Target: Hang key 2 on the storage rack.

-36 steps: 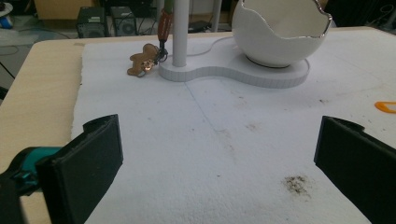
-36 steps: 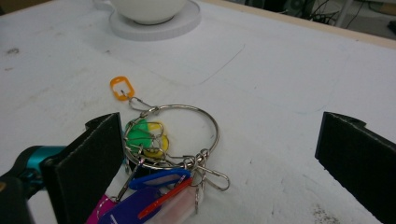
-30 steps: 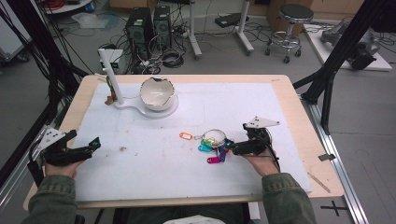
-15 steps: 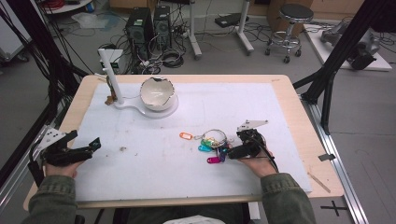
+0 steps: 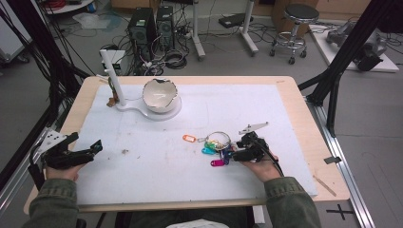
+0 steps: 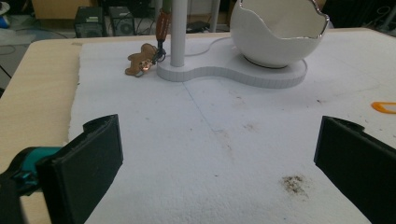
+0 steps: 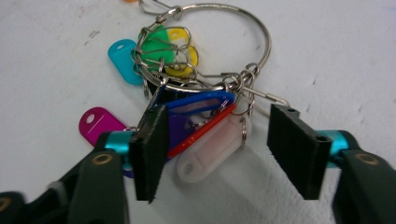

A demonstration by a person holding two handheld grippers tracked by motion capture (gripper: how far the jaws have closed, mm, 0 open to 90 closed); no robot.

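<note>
A metal key ring [image 5: 218, 141] [image 7: 219, 46] with several coloured plastic tags lies on the white mat right of centre. My right gripper [image 5: 233, 153] [image 7: 222, 149] is down at the mat with its jaws around the blue, red, purple and white tags [image 7: 205, 140]. They have just been closing. The left pad [image 7: 149, 149] touches the purple tag, and the right pad [image 7: 294, 149] stands apart from the white one. My left gripper [image 5: 88, 142] [image 6: 215, 172] rests open at the mat's left edge with nothing between its jaws.
A white egg-shaped bowl [image 5: 160, 95] [image 6: 280, 32] sits on a white base with a post [image 5: 110, 71] [image 6: 180, 32] at the back left. A brown gingerbread charm [image 5: 112, 100] [image 6: 140, 63] lies beside the post. An orange tag [image 5: 189, 138] [image 6: 385, 107] lies left of the ring.
My right gripper has shifted slightly left onto the tag bundle and its jaws have narrowed around the tags. My left gripper has stayed put.
</note>
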